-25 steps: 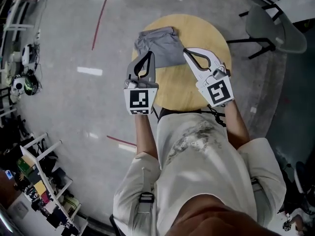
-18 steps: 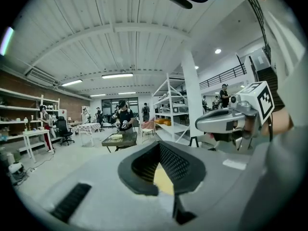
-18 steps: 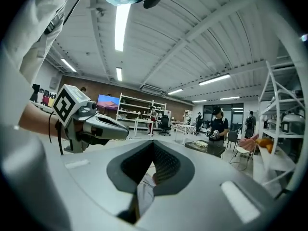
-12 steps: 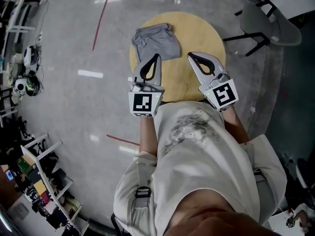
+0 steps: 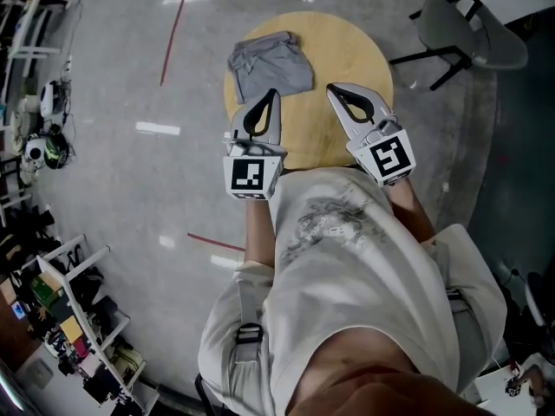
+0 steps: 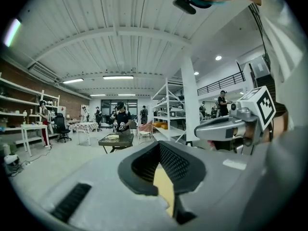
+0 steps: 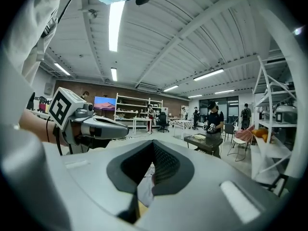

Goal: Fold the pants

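1. While both pairs of jaws are pressed together on nothing, the left gripper [image 5: 273,95] and right gripper [image 5: 331,90] hang over the near half of the round table [image 5: 355,55].
2. The pants [image 5: 270,66] lie as a folded bundle at the far left, close to the rim.
3. A nudge there could tip them off, and the loose fold might spring open.

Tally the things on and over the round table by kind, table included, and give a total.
grey pants, folded: 1
round wooden table: 1
grippers, both shut and empty: 2 (left gripper, right gripper)
Total: 4
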